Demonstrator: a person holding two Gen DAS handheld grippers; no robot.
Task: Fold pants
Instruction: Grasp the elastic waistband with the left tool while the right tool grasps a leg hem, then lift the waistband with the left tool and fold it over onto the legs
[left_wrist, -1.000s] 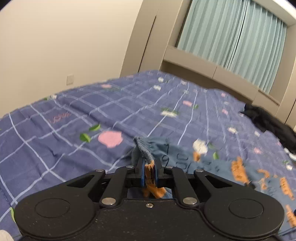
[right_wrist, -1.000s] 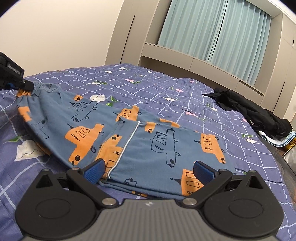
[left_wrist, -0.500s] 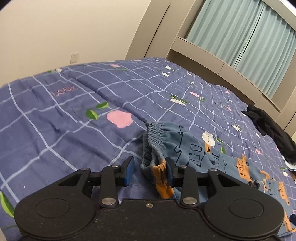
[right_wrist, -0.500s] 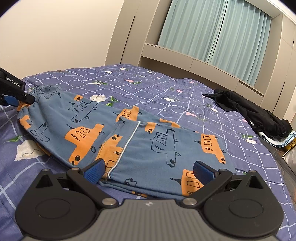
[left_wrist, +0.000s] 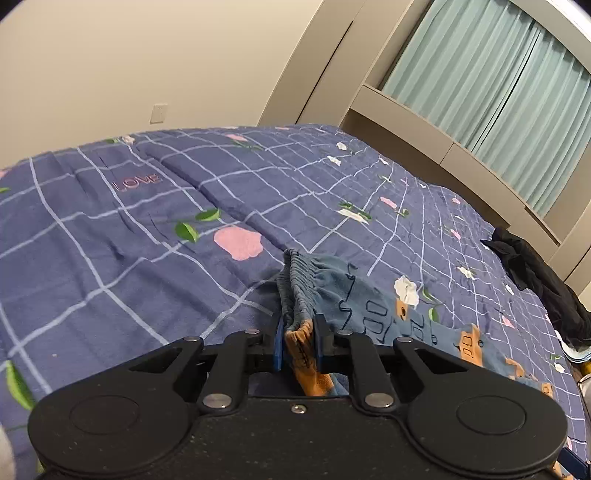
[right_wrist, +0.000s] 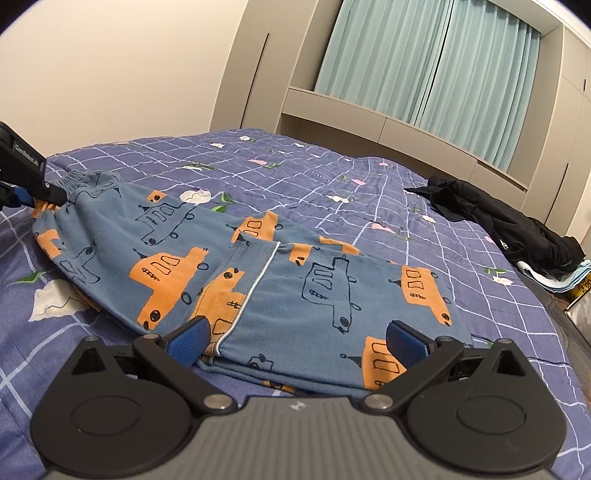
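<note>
The pants are soft matt knit cloth, blue with orange and dark line-drawn vehicles, their elastic waistband gathered into fine ridges, and they lie on a bedspread of matt, faintly napped cloth in purple-blue with a pale grid and flower prints. The left gripper and right gripper are matt black plastic with a fine speckled grain, dull metal rivets at the pivots, and blue rubbery pads with a ribbed face. Behind hang pleated pale-green fabric curtains over smooth beige panels, with a heap of black cloth on the bed.
</note>
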